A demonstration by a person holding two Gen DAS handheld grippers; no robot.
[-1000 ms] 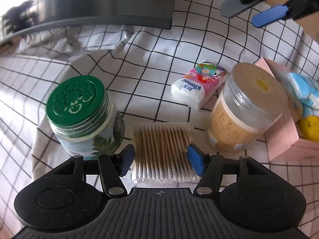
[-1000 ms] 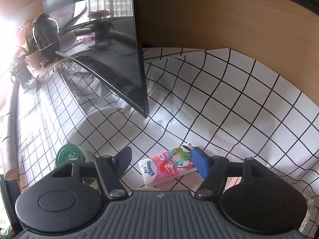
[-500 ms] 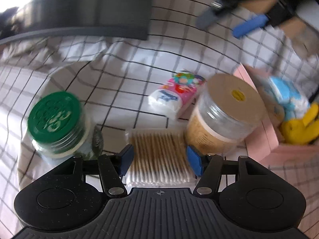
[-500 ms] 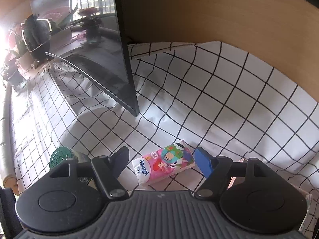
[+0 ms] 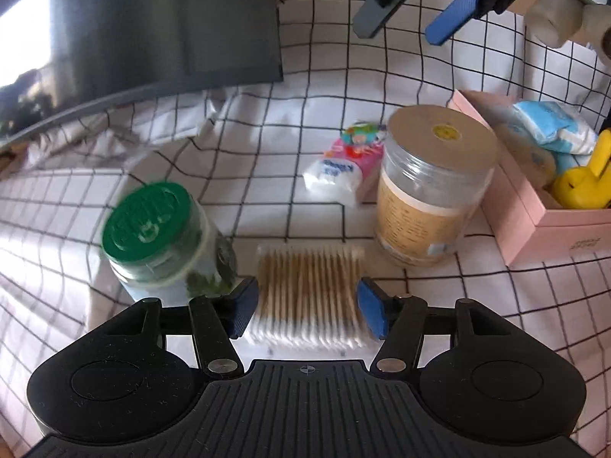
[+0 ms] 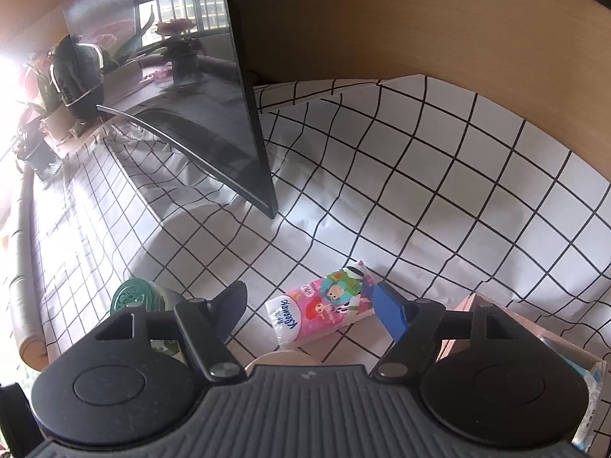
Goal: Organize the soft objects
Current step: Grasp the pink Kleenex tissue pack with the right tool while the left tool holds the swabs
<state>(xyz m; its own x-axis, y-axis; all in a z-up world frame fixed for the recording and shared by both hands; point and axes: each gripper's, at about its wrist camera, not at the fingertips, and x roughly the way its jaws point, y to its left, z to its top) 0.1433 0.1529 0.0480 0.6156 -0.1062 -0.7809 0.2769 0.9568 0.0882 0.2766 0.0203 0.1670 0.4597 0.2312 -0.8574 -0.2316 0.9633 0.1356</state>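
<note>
A pink Kleenex tissue pack (image 5: 345,162) lies on the checked cloth between the two jars; it also shows in the right wrist view (image 6: 322,307). My right gripper (image 6: 309,311) is open and hovers above the pack, fingers either side of it in the view. My right gripper also shows high at the top of the left wrist view (image 5: 414,17). My left gripper (image 5: 307,307) is open, its fingers astride a flat pack of cotton swabs (image 5: 309,288), not closed on it. A pink box (image 5: 534,206) at the right holds a blue-white soft pack (image 5: 553,126) and a yellow toy (image 5: 584,179).
A green-lidded jar (image 5: 160,236) stands left of the swabs and a tan-lidded clear jar (image 5: 431,187) stands right of them. A dark monitor (image 6: 198,107) stands at the back left. A wooden wall (image 6: 420,30) rises behind the checked cloth (image 6: 439,191).
My left gripper has pulled back and up, so the scene looks wider. My right gripper has come closer over the tissue pack. Both stay open.
</note>
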